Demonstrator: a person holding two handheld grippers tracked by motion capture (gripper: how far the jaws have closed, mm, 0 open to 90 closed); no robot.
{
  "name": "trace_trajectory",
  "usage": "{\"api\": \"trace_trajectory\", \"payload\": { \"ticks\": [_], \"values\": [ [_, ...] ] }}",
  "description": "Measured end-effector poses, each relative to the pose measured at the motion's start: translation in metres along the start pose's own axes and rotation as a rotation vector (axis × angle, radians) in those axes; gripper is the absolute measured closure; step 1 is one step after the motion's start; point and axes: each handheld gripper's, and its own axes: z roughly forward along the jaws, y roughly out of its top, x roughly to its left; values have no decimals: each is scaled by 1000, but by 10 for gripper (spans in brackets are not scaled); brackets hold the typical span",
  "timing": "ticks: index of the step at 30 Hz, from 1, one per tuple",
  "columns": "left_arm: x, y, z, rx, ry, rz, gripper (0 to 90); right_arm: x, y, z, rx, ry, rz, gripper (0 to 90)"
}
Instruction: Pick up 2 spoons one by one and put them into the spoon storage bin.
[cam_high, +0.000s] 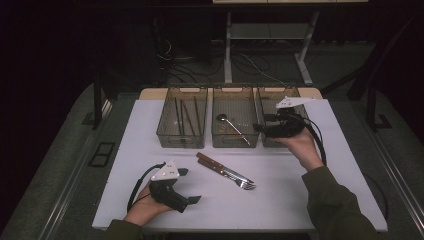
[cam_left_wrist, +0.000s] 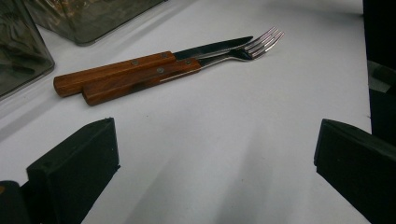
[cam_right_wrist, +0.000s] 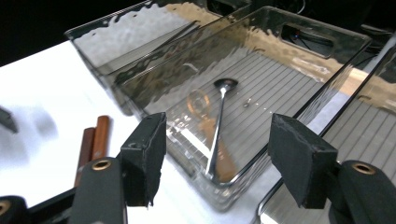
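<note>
Right gripper (cam_high: 259, 127): my jaws gape empty above the clear plastic middle bin (cam_right_wrist: 299, 116).
Left gripper (cam_high: 192, 185): wide open, empty.
Risk: the wooden-handled knife (cam_left_wrist: 140, 65) and wooden-handled fork (cam_left_wrist: 177, 70) lie touching; I may snag both.

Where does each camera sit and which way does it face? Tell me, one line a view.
High view: above the person's side, looking forward and down on the table; both forearms, left gripper and right gripper show.
Left gripper view: rides the left gripper, faces the knife and fork; its open jaws show.
Right gripper view: rides the right gripper, faces the middle bin with the spoon; its open jaws show.
Shared: both gripper views catch the wooden handles.
</note>
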Motion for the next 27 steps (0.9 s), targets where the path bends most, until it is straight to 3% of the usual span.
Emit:
{"api": "trace_trajectory", "payload": {
  "ticks": [11,27],
  "values": [
    [0,0,0,6,1,6,0,16,-27,-14,18,55,-4,386],
    [-1,0,0,7,0,13,0,39,-58,-19,57,109,-46,399]
  ]
}}
